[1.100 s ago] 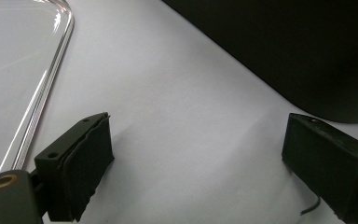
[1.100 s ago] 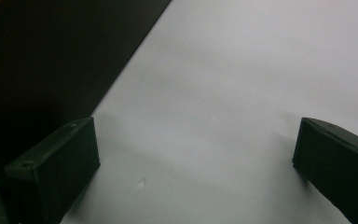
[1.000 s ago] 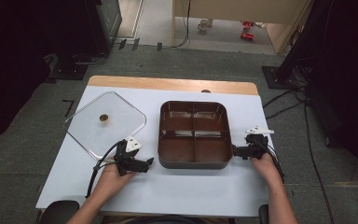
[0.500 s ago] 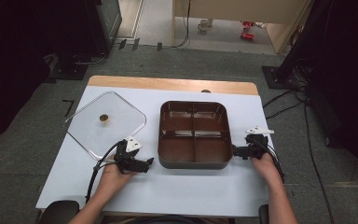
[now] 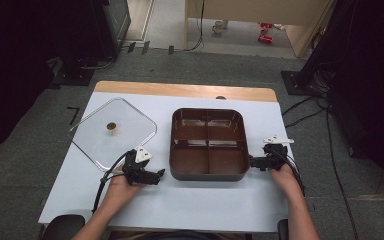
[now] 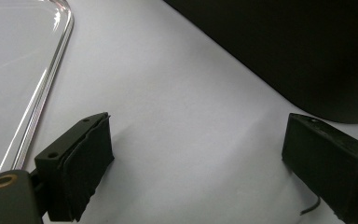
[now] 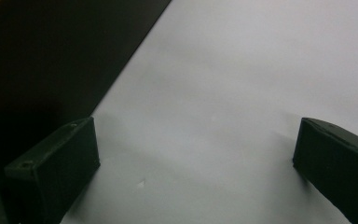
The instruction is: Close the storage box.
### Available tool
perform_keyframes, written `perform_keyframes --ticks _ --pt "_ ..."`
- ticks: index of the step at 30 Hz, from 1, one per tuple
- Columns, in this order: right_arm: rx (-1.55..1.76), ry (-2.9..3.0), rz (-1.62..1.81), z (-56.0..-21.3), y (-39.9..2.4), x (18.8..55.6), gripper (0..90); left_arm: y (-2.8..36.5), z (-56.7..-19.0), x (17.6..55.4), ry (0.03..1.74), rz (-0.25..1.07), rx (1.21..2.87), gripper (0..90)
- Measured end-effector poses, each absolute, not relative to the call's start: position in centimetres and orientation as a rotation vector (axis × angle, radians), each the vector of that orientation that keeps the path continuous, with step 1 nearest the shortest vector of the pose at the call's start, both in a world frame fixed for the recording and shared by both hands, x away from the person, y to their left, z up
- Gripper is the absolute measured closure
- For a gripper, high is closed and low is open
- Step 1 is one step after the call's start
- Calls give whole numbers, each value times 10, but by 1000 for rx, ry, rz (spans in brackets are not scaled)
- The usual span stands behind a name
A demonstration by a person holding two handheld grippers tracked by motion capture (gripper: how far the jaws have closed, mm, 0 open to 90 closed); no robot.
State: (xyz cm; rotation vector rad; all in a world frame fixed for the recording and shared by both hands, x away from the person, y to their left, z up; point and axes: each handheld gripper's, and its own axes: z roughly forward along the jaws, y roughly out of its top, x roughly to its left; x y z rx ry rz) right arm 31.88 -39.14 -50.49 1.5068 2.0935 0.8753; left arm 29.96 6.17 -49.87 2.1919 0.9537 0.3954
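A dark brown tray (image 5: 172, 146) with four empty compartments sits mid-table. Left of it lies a clear square lid (image 5: 130, 127) with a small brown knob (image 5: 112, 126). My left gripper (image 5: 157, 176) rests on the table between the lid's near corner and the tray's front left corner, pointing at the tray. Its jaws stand open over bare table (image 6: 198, 140), with the tray's wall (image 6: 284, 46) ahead and the lid's rim (image 6: 46, 88) beside. My right gripper (image 5: 253, 163) is open at the tray's right side (image 7: 198, 144), holding nothing, with the tray wall (image 7: 51, 56) close by.
The white table top (image 5: 190, 205) has a wooden strip (image 5: 180, 90) along its far edge. Cables (image 5: 305, 112) run on the grey floor to the right. Dark equipment stands at both sides of the room.
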Motion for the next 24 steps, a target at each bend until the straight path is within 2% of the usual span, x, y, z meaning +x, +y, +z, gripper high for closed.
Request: perform_keyframes --ticks 9,12,14,17,24 --pt "1506 2094 875 -505 -391 319 0 55 -490 306 982 362 2280 103" --pt "1505 2094 875 -505 -391 319 0 53 -486 308 994 349 2297 183" --pt "1506 2095 875 -505 -391 319 0 52 -483 308 975 351 2299 303" --pt "1506 2095 875 -505 -391 319 0 50 -482 308 969 357 2313 296" --pt "1506 2094 875 -505 -391 319 0 58 -473 313 1009 242 2255 301"
